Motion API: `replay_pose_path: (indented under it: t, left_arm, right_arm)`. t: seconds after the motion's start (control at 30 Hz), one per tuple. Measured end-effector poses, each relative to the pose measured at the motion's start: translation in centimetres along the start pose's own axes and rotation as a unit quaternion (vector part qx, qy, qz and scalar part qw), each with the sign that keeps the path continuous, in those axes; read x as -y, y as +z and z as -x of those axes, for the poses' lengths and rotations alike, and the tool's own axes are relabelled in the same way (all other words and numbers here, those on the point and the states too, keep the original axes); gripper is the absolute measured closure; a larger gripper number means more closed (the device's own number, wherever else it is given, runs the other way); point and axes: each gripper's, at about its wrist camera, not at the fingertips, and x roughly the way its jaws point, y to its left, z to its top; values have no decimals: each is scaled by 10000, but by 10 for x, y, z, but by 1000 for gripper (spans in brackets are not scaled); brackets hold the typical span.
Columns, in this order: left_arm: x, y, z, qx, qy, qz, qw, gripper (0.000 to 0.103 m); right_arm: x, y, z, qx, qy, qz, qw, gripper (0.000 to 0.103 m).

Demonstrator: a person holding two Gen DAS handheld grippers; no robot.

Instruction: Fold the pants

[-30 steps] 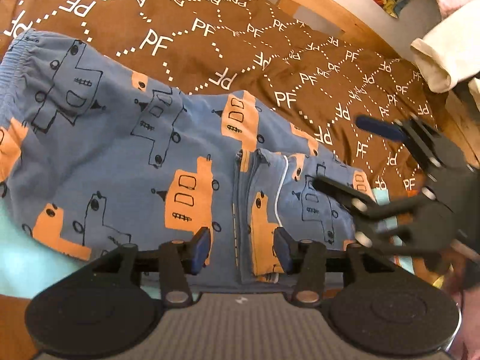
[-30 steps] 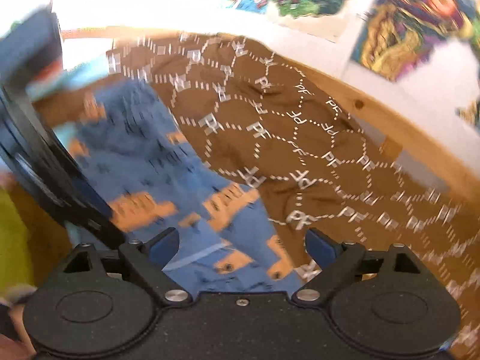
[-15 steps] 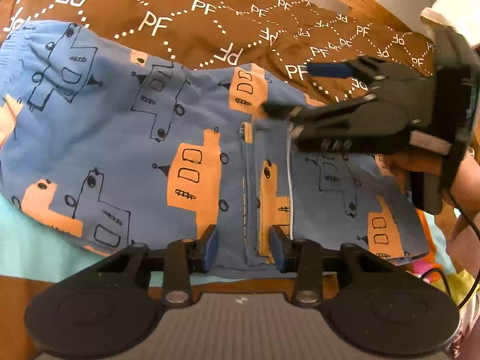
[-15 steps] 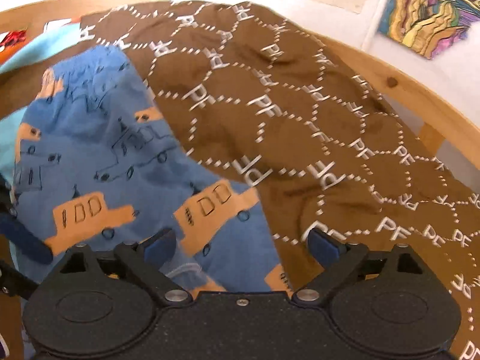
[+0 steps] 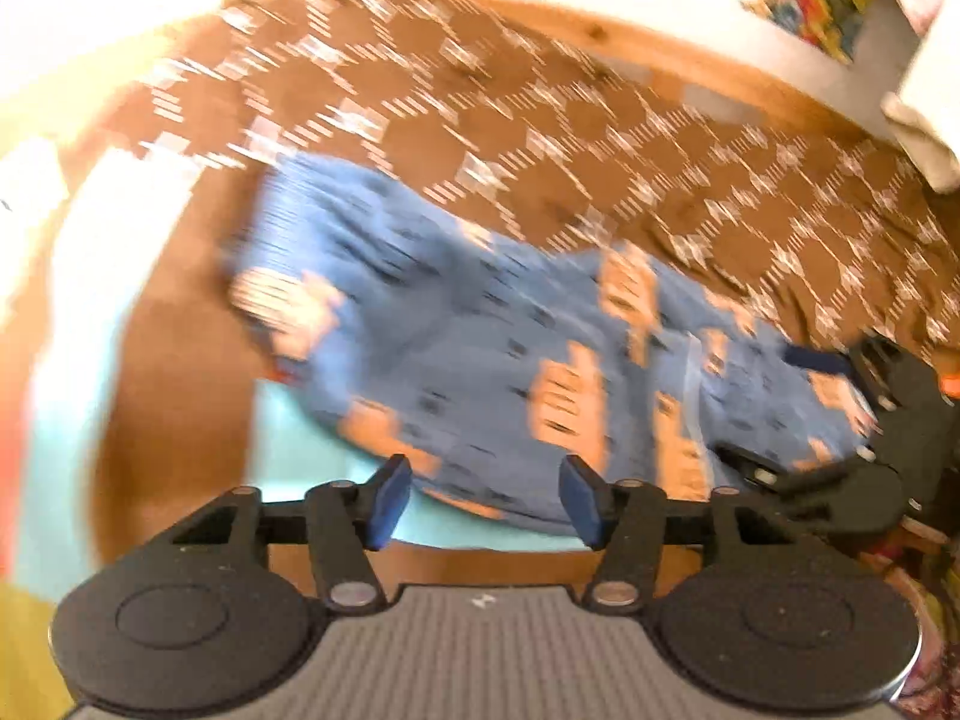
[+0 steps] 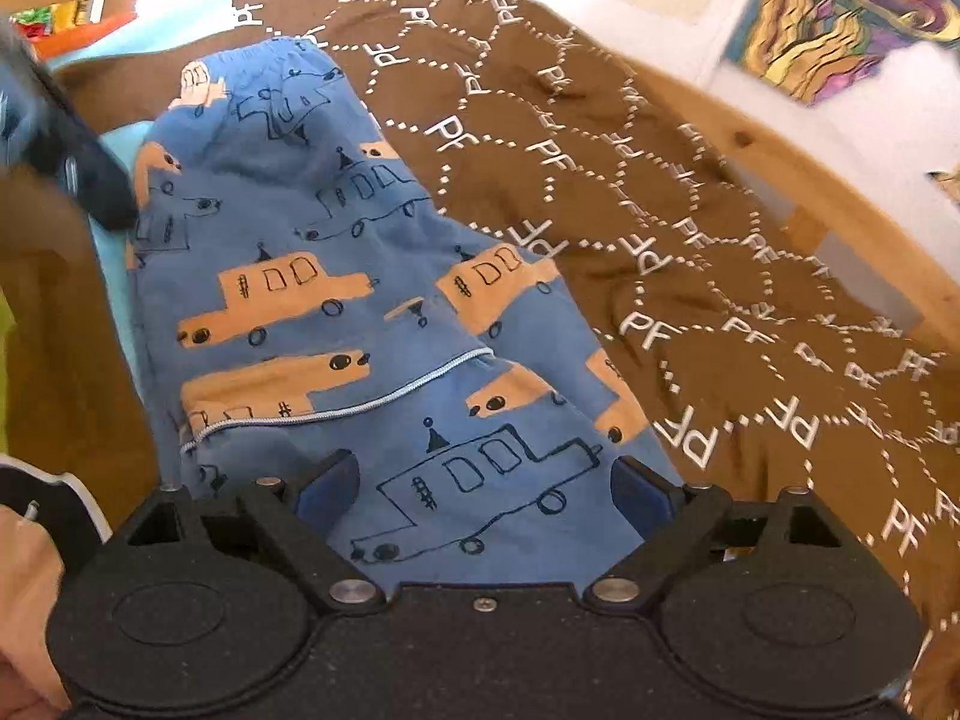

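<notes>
I see a wood-framed bed [image 6: 774,138], brown PF blanket [image 6: 690,312] spread beyond my right claw [image 6: 486,492], blue truck-print pants [image 6: 360,312] lying ahead of it.

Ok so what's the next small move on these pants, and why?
Probably lower the right gripper and close on the pants end below it: its fingers stand wide over the cloth, gripping nothing. The left gripper is opening and holds nothing.
</notes>
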Motion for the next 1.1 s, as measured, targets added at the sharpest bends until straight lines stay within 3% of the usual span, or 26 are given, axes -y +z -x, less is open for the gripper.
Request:
replay_pose_path:
  t: [0.07,0.17,0.27,0.37,0.53,0.73,0.83,1.03,1.1]
  left_arm:
    - [-12,3,8,273,335,98,9990,28]
    - [-31,13,10,667,656,149,9955,27]
    - [-47,28,-2,965,859,195,9914,31]
    - [-63,44,-17,938,736,374,9922,38]
    - [-76,61,-34,924,480,677,9923,39]
    - [-78,62,-41,842,575,713,9922,44]
    - [-75,64,-42,771,702,636,9925,51]
    - [-67,70,-42,565,833,575,9933,82]
    - [-56,71,-37,619,982,407,9924,86]
  right_arm:
    - [-2,2,7,177,-41,17,9998,8]
    - [-4,4,13,375,-58,-42,9993,3]
    - [-5,2,6,229,163,-145,9995,3]
    - [-5,-4,3,200,192,-303,9992,3]
    - [0,-6,-2,134,272,-572,9979,1]
    - [0,-7,-2,134,283,-629,9975,1]
    - [0,-7,-2,131,284,-628,9975,1]
    - [0,-8,-2,134,273,-617,9976,1]
    - [0,-7,-2,132,273,-620,9976,1]
